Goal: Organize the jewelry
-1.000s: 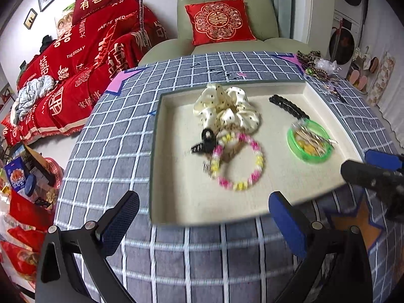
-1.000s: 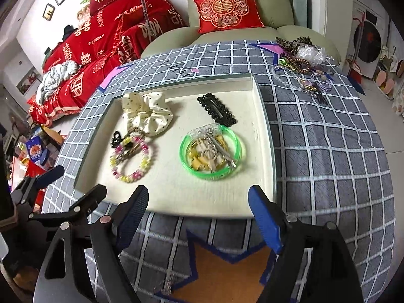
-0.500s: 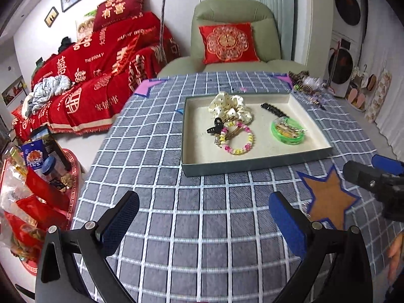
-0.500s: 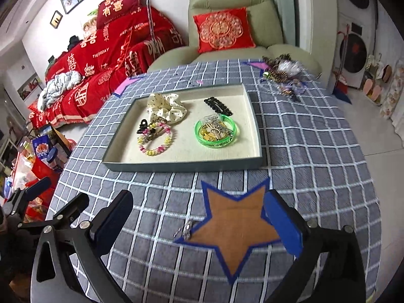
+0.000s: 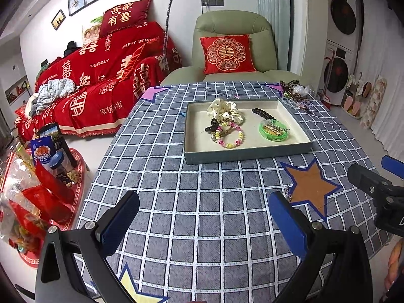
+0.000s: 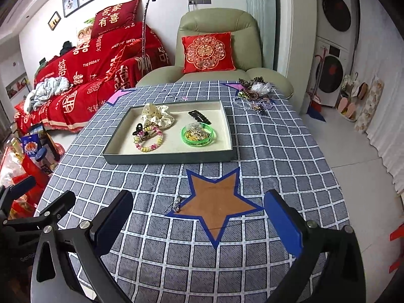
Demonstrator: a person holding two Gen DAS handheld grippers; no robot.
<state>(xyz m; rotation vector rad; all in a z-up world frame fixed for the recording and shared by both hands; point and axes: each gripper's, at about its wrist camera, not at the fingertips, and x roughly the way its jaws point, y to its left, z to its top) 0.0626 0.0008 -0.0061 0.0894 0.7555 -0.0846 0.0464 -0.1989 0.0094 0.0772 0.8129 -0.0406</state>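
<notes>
On the checked tablecloth (image 6: 265,151), the tray (image 6: 176,157) holds a beaded bracelet (image 6: 150,140); both claws gape empty.

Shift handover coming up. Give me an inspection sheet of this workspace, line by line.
Surface: table under a grey checked cloth with star patches.
Job's things: grey tray holding a polka-dot scrunchie, black claw clip, beaded bracelet, black hair clip and green dish of small pieces.
Clutter: jewelry pile at the far corner; small silver piece beside the brown star.
Grippers: left gripper and right gripper both open, holding nothing.
Cables: nothing seen.
Surroundings: green armchair, red-covered sofa, washing machines.
</notes>
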